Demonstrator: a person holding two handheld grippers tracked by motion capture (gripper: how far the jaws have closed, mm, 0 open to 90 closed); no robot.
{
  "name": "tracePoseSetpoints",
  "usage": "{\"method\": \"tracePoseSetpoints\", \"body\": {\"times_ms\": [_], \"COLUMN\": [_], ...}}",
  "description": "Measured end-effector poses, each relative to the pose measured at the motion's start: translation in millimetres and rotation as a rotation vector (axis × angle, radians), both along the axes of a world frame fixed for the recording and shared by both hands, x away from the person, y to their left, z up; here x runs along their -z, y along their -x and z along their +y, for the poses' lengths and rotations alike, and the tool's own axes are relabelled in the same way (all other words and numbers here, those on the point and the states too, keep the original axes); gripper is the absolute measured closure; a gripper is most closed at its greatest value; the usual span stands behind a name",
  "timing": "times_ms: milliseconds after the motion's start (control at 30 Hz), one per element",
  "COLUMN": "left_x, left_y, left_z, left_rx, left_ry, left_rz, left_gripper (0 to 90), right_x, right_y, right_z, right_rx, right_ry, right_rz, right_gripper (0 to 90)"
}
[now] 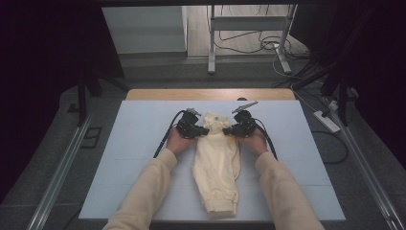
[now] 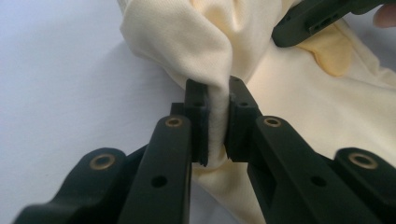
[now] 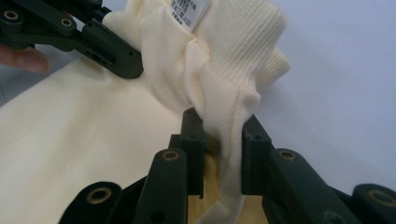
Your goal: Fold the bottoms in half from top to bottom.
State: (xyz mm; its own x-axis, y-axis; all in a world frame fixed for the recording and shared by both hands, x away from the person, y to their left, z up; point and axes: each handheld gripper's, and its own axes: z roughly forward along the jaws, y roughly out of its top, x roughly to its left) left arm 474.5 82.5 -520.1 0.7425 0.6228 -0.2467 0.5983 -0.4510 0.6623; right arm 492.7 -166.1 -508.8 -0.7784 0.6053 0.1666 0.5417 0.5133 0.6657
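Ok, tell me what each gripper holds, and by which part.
Both pinch the cream garment at its far end: left gripper a fabric fold, right gripper a fold below the ribbed band.

The high camera is sitting above my side of the table (image 1: 143, 158), looking forward and down, far enough to take in the floor beyond. My left tool (image 2: 217, 123) is carrying a camera peering along its jaws, very near the cream garment (image 2: 289, 107). My right tool (image 3: 222, 149) is carrying another, probably facing the opposite way. All three are sharing that garment.
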Motion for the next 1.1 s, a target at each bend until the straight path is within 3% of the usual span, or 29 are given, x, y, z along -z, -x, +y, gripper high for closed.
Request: {"method": "tracePoseSetpoints", "body": {"times_ms": [367,667,833,1100], "left_x": [-19.5,-40.4,-47.7,-47.7], "left_y": [7.2,14.0,16.3,15.7], "left_z": [7.7,17.1,21.3,24.1], "left_rx": [0.007,0.010,0.010,0.001], "left_ry": [0.035,0.056,0.054,0.060], "left_rz": [-0.054,-0.101,-0.110,-0.106], "left_gripper": [81.0,81.2,81.1,81.2], "right_x": [-17.3,-41.0,-49.3,-49.7], "right_y": [6.8,13.1,14.2,13.2], "right_z": [-0.3,5.5,9.7,13.6], "right_rx": [0.000,-0.011,-0.018,-0.015], "right_ry": [-0.028,-0.029,-0.031,-0.028], "right_rz": [-0.046,-0.108,-0.124,-0.124], "right_gripper": [75.2,75.1,75.1,75.1]}}
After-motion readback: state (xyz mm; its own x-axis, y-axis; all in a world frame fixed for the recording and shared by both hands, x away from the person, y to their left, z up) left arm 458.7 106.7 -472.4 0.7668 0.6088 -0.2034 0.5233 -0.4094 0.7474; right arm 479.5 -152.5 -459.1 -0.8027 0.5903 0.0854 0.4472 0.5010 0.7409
